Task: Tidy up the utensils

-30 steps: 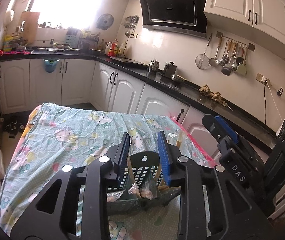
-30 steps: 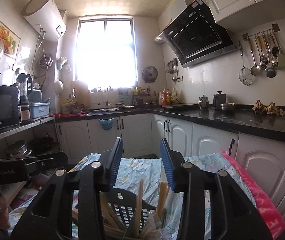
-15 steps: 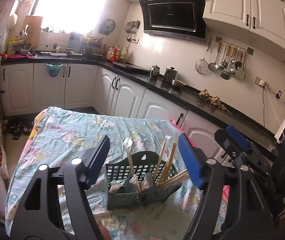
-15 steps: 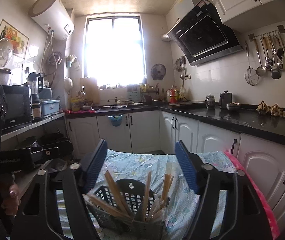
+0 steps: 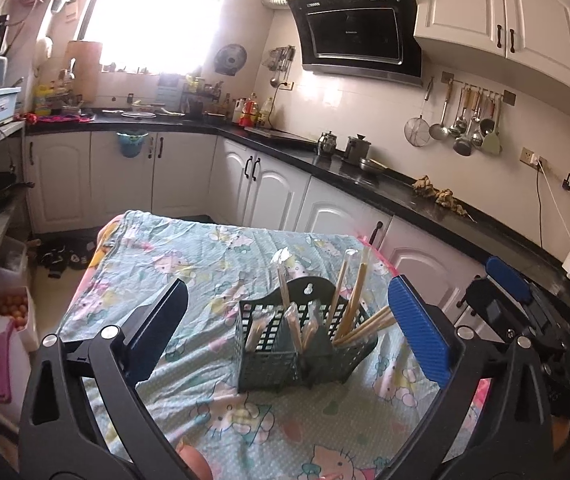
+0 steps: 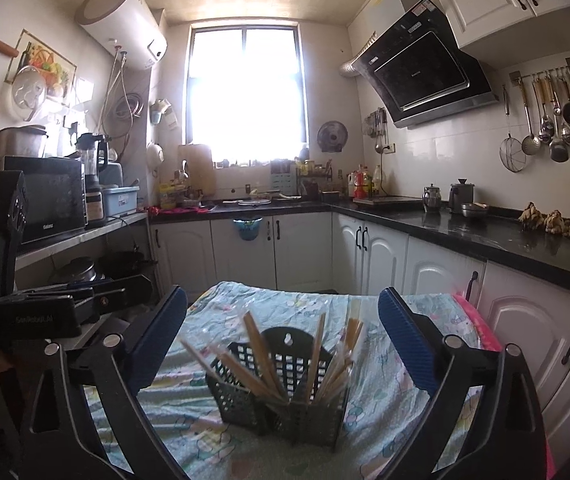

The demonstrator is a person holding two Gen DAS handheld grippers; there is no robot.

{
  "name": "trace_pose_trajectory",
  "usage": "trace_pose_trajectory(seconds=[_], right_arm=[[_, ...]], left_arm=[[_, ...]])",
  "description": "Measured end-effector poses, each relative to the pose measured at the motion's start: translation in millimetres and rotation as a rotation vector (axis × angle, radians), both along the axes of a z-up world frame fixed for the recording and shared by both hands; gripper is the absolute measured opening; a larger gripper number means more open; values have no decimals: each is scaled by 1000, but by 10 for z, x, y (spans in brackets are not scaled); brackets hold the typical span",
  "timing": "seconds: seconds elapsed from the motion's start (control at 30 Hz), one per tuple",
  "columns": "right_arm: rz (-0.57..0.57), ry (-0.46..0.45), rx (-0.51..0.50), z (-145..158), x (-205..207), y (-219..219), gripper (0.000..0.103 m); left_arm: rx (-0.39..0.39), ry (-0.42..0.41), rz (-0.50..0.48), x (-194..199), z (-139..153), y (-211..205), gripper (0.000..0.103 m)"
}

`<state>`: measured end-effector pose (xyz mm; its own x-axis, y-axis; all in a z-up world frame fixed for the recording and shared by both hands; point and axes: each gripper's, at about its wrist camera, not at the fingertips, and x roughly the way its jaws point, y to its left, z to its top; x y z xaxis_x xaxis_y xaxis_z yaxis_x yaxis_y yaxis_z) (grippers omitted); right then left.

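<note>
Both the left gripper (image 5: 285, 316) and right gripper (image 6: 281, 320) have just been opening, jaws wide and empty, leaving the chopsticks (image 5: 355, 304) propped upright in the basket (image 5: 285, 352) mid-desk (image 5: 189, 264).

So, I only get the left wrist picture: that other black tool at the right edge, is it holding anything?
Observer: No. The right wrist view shows the right gripper with its jaws wide apart, just opened, and nothing pressed between them. The basket stands free beyond the fingertips.
Operator: What's on the wall past my left edge?
Observer: A white water heater hangs high up there, near the ceiling.
Operator: And lower down?
Observer: A black microwave sits on a shelf.
</note>
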<state>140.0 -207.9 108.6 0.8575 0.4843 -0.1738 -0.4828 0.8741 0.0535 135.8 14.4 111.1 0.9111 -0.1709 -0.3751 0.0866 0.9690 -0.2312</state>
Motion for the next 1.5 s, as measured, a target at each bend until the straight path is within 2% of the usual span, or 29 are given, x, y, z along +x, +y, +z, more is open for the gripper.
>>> trace_pose_trajectory(seconds=[0.2, 0.4, 0.97, 1.33, 1.5], right_arm=[[3, 19, -17, -86, -153, 8, 96], [-7, 64, -32, -241, -257, -33, 96], [-49, 212, -107, -792, -470, -87, 96], [-39, 231, -120, -1122, -673, -108, 96], [-59, 180, -115, -1204, -762, -90, 96]], left_arm=[[44, 5, 15, -176, -65, -39, 92], [49, 29, 24, -316, -199, -48, 92], [77, 152, 50, -525, -742, -82, 92], [89, 102, 87, -727, -921, -152, 92], [106, 69, 94, -806, -1015, -241, 92]])
